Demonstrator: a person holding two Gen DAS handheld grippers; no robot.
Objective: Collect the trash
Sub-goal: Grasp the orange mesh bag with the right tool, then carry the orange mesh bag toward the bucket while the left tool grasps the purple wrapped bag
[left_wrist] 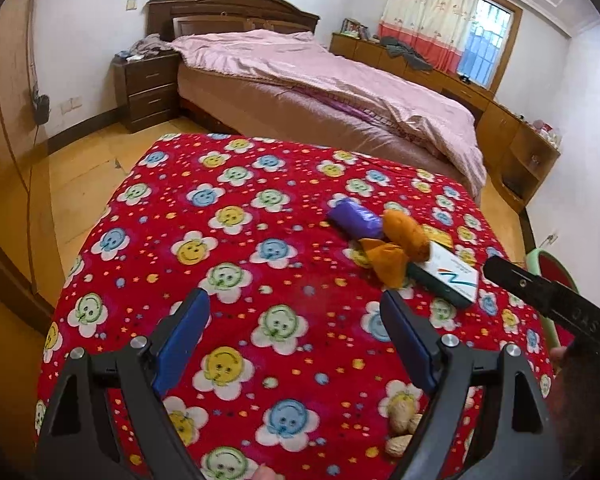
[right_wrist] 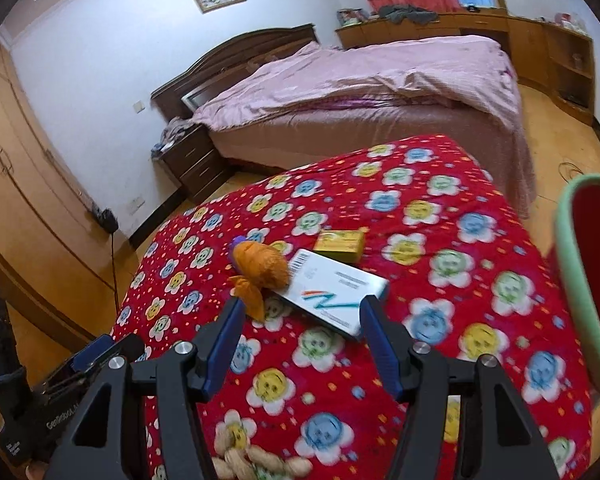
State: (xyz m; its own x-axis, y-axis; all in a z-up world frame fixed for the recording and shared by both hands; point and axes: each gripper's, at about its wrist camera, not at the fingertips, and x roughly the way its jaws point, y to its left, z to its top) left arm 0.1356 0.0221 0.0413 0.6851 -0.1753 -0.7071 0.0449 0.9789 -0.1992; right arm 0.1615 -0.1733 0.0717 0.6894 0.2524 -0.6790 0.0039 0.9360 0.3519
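Note:
Trash lies on a table under a red flower-print cloth (left_wrist: 228, 264): a purple roll (left_wrist: 354, 220), crumpled orange peel (left_wrist: 404, 240), a white carton (left_wrist: 448, 280) and peanuts (left_wrist: 404, 424). My left gripper (left_wrist: 296, 308) hangs open over bare cloth, short of the pile and left of it. In the right wrist view the white carton (right_wrist: 332, 284) lies slantwise just ahead of my right gripper (right_wrist: 303, 306), its near corner beside the right fingertip (right_wrist: 370, 308). The jaws stand apart and the pads do not press on it. The orange peel (right_wrist: 260, 268) rests on the carton's far left end, with a yellow box (right_wrist: 340, 240) behind.
A red bin with a green rim (right_wrist: 568, 260) stands off the table's right side. Peanuts (right_wrist: 252, 456) lie near the front edge. The left gripper's body (right_wrist: 92, 360) shows at lower left. A bed with a pink cover (left_wrist: 320, 80) and wooden cabinets (left_wrist: 532, 152) stand beyond.

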